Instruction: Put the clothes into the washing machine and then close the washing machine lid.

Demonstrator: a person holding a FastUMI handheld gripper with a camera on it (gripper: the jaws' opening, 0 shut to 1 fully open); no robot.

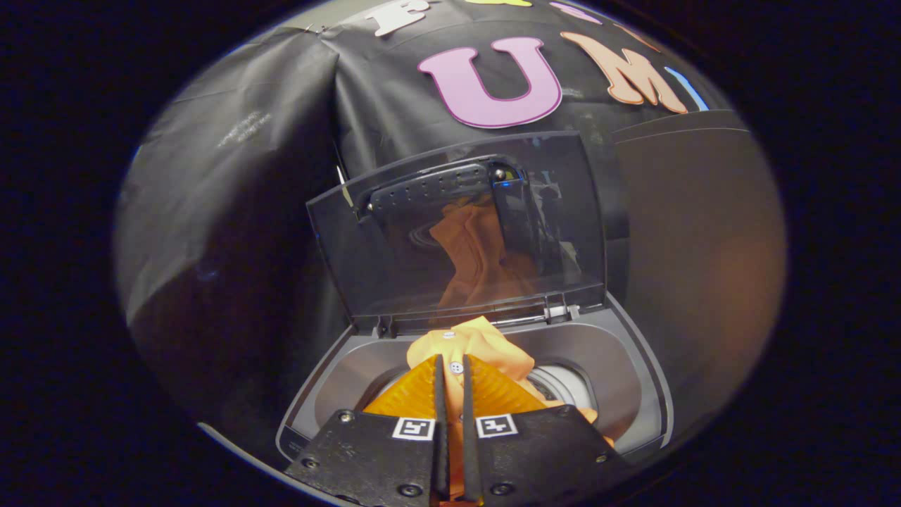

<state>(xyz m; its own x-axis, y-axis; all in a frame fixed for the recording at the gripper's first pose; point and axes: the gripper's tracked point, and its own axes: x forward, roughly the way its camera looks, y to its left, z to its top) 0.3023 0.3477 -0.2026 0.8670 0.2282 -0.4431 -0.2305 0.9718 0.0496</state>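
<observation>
Gripper view: orange garment in claw over open washer

Gripper view, looking down along the claw (450,366) into a top-loading washing machine (633,394). No brand name or readable writing on the machine. Each claw finger carries a small square black-and-white marker tag near its base; these are patterns, not text.

Claw fingers are drawn nearly together with a narrow slit between them. An orange garment (486,345) fills that slit and bunches out just ahead of the fingertips, so the claw is clenched on the cloth. Two small white buttons show on the fabric, one right at the fingertips.

Garment hangs over the drum opening (563,384), near the machine's back edge below the hinge.

Washer lid (394,260) stands raised, dark and see-through, with an orange reflection of the cloth in it.
</observation>
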